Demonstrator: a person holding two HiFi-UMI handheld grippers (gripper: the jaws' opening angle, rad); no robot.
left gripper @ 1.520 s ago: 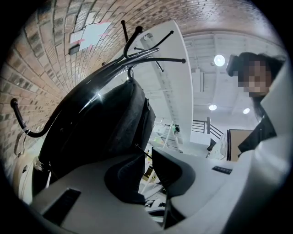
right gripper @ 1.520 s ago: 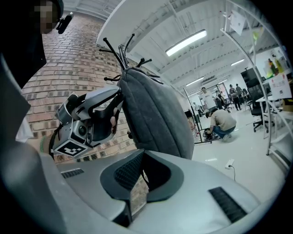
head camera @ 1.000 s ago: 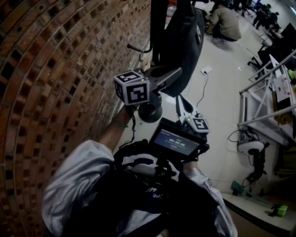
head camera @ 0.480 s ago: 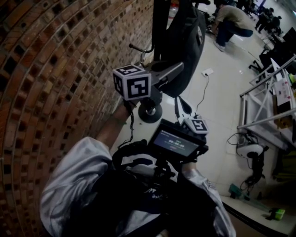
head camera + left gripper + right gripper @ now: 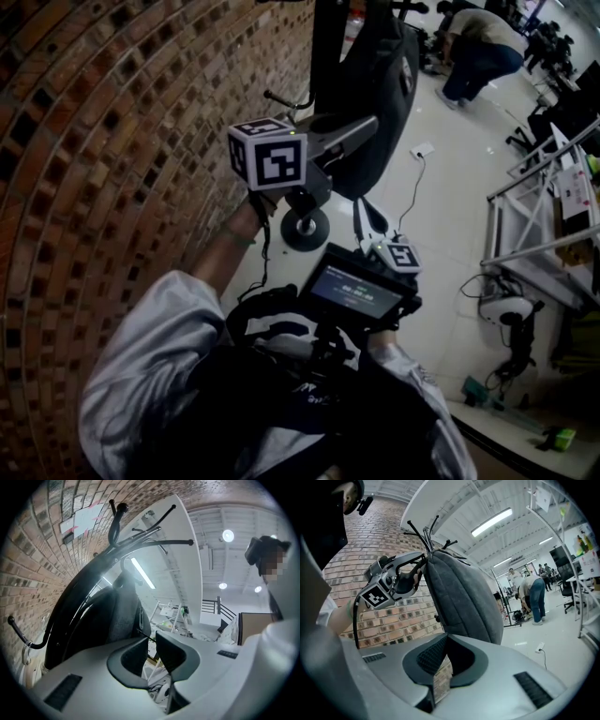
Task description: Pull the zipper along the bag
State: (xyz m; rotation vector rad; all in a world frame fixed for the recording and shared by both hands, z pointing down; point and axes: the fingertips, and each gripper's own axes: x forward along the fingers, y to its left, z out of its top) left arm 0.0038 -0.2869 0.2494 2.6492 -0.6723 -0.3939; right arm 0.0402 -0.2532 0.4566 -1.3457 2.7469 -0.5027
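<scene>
A dark grey bag hangs from a black coat rack beside the brick wall. My left gripper is raised against the bag's edge. In the left gripper view its jaws are nearly together, with a thin dark zipper pull running from the bag into the narrow gap. The right gripper view shows the left gripper at the top edge of the bag. My right gripper is lower, below the bag, and its jaws are shut on nothing.
The brick wall is close on the left. The rack's round base stands on the white floor. A cable with a plug lies on the floor. A metal frame stands at the right. A person bends over far behind.
My left gripper has risen a little along the bag. The right gripper has hardly moved. The person in the background has shifted to the right.
</scene>
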